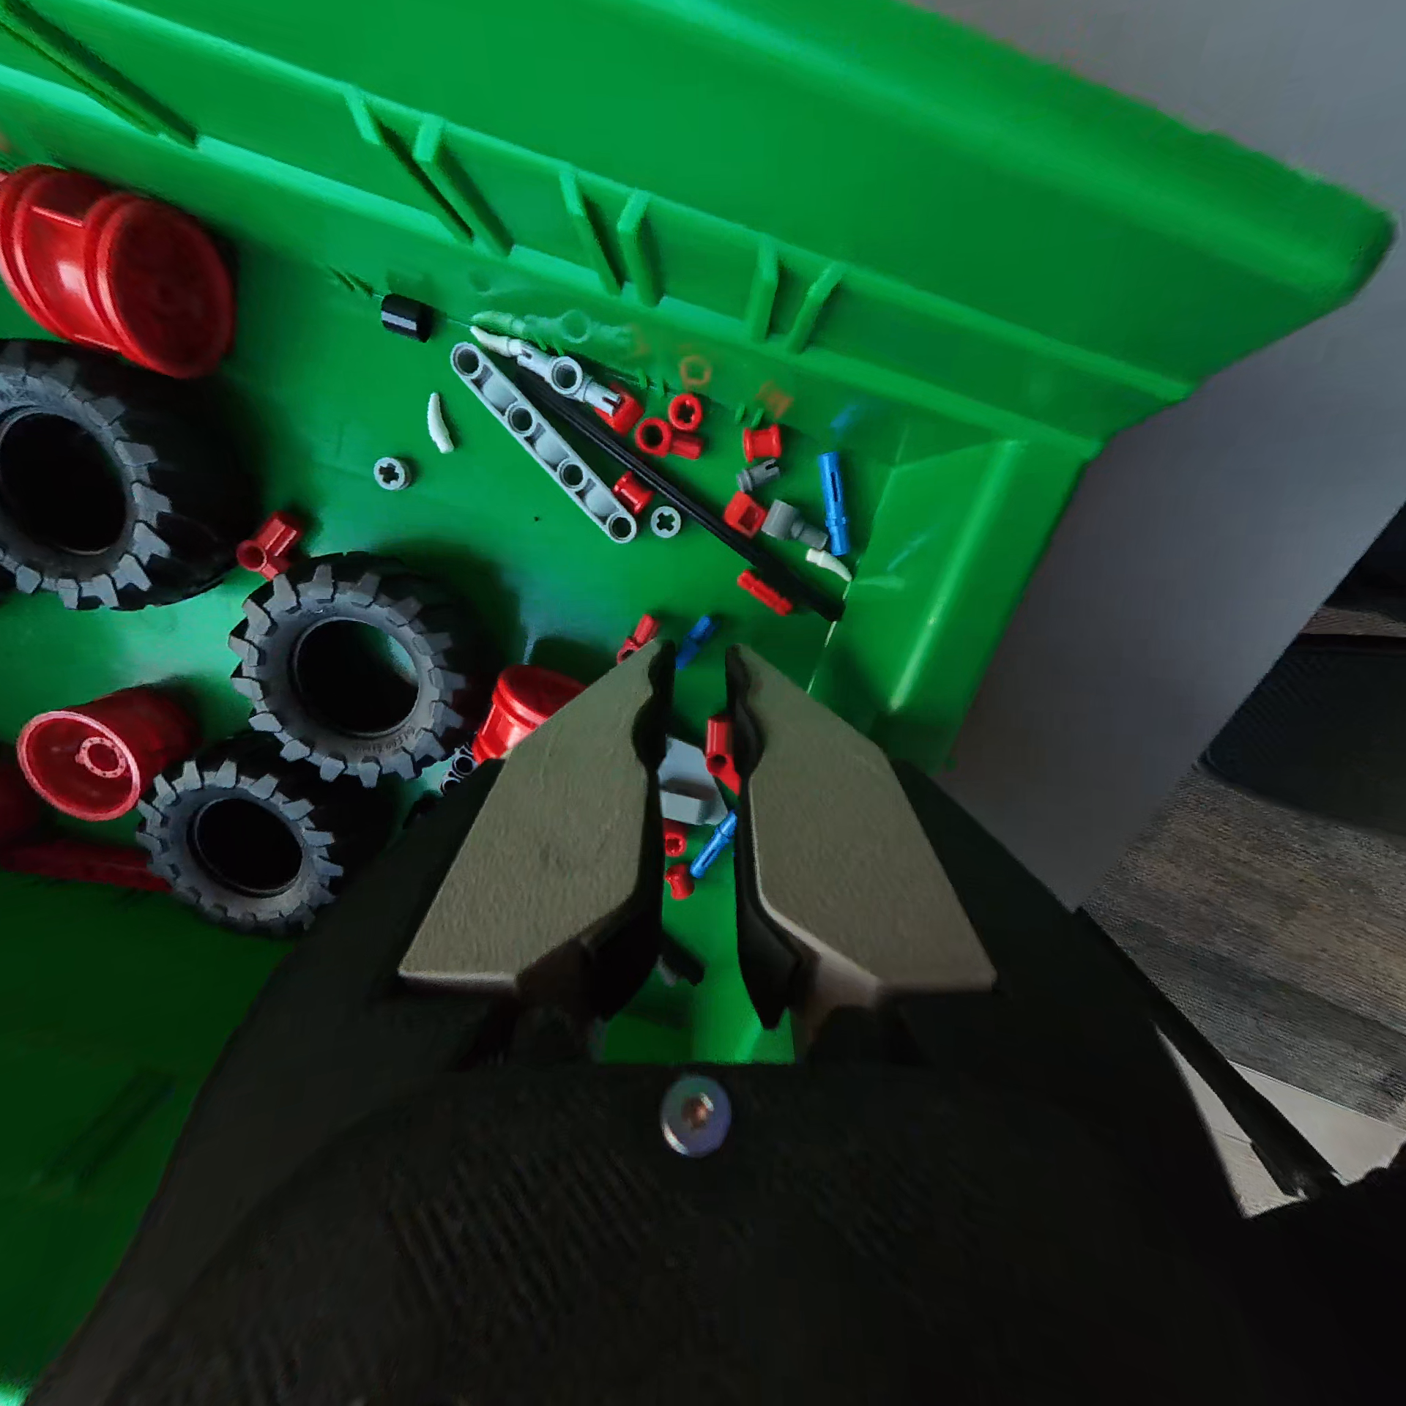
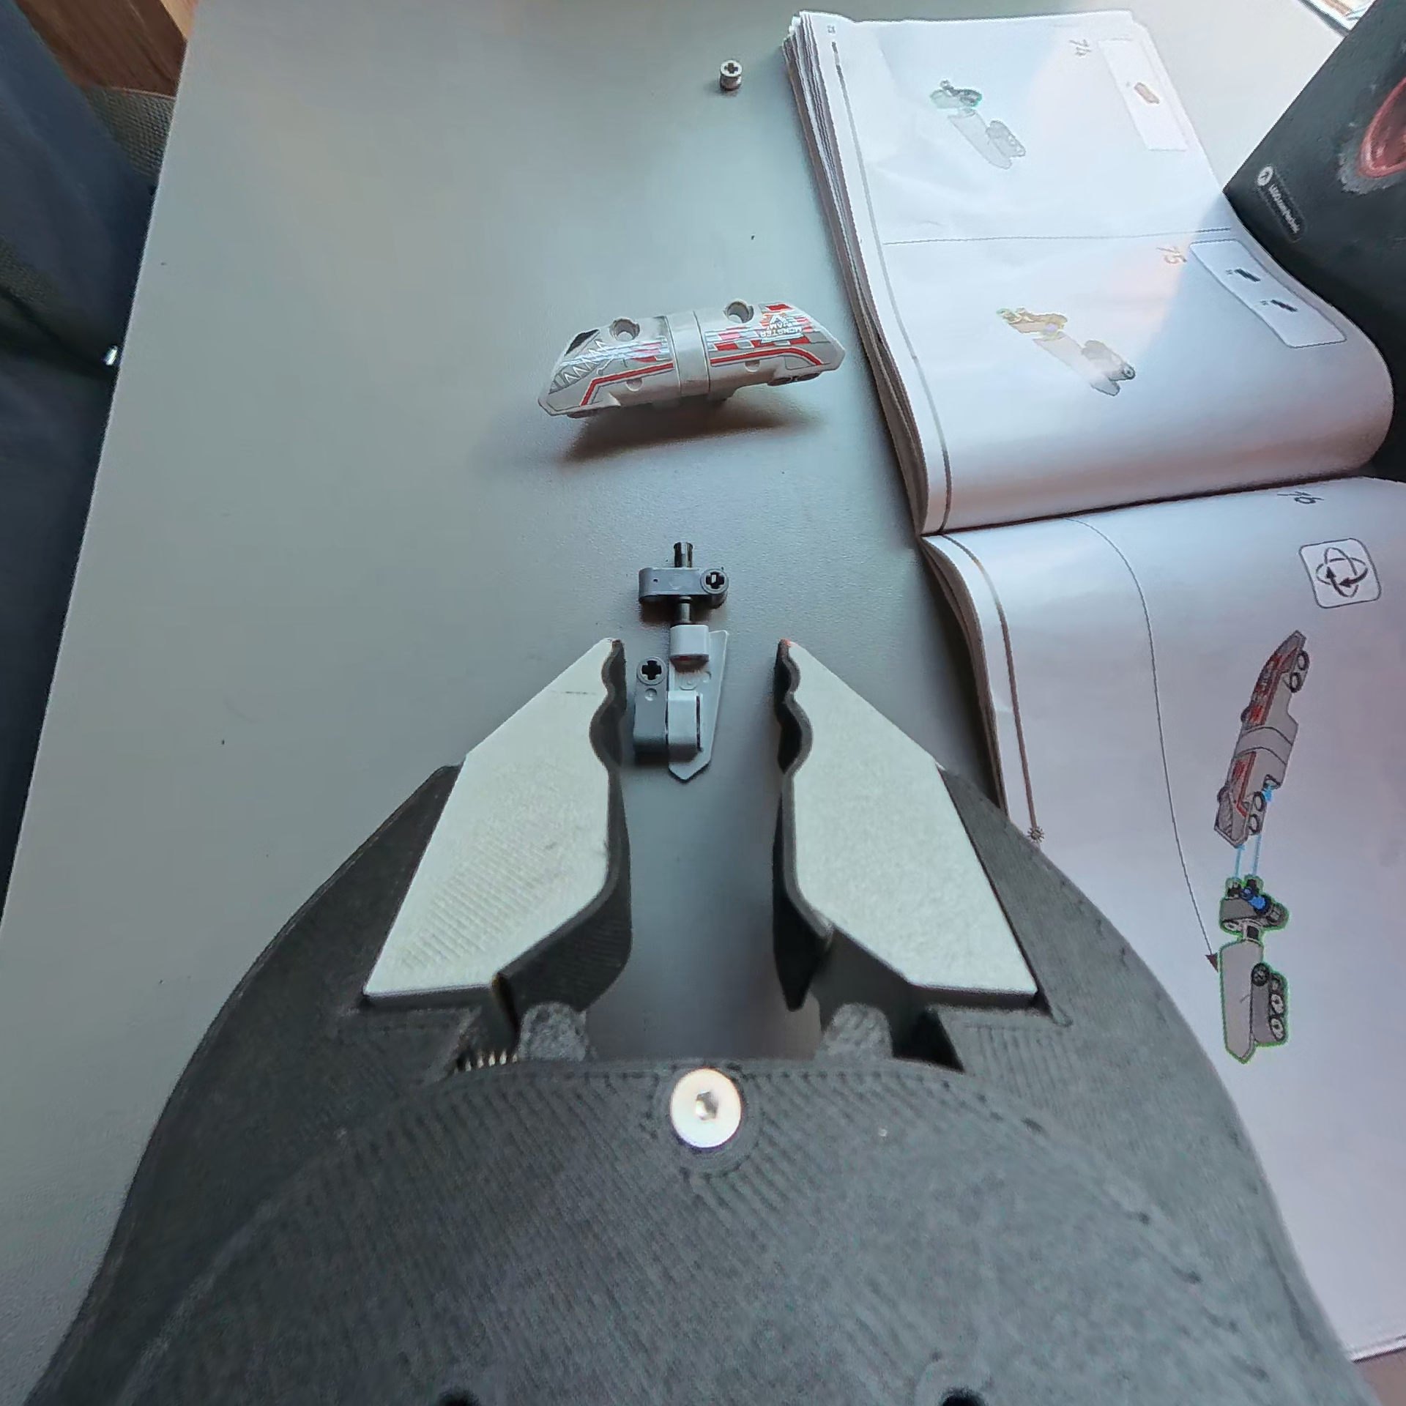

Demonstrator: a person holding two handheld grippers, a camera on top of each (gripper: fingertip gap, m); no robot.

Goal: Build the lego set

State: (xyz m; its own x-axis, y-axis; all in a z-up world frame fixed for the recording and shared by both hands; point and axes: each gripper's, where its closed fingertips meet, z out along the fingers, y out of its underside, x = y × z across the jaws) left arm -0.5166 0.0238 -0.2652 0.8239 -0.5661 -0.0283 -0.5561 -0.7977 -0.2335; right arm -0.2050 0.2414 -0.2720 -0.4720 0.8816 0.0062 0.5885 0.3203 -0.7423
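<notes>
In the left wrist view my left gripper point(image 1: 700, 654) hangs over a green bin point(image 1: 943, 426) of loose parts, jaws a narrow gap apart and holding nothing. Below the gap lie a red pin point(image 1: 720, 742), a grey piece point(image 1: 688, 791) and a blue pin point(image 1: 715, 843). In the right wrist view my right gripper point(image 2: 696, 647) is open over a grey table point(image 2: 380, 456). A small grey sub-assembly point(image 2: 673, 711) lies between its fingertips, untouched. A dark grey connector with a black pin point(image 2: 681, 584) lies just beyond. A grey body panel with red stripes point(image 2: 688, 357) lies farther off.
The bin also holds black tyres point(image 1: 350, 669), red wheel hubs point(image 1: 122, 266), a grey beam point(image 1: 544, 445), a black axle point(image 1: 685, 510) and several small red pins. An open instruction booklet point(image 2: 1103, 380) lies on the right of the table, a black box point(image 2: 1339, 152) behind it, a small grey bush point(image 2: 732, 76) far off. The left gripper's tips are roughly 40 centimeters from the right gripper's. Measured from the fingertips, the grey piece point(image 1: 688, 791) is 4 centimeters or so from the left gripper and 45 centimeters from the right.
</notes>
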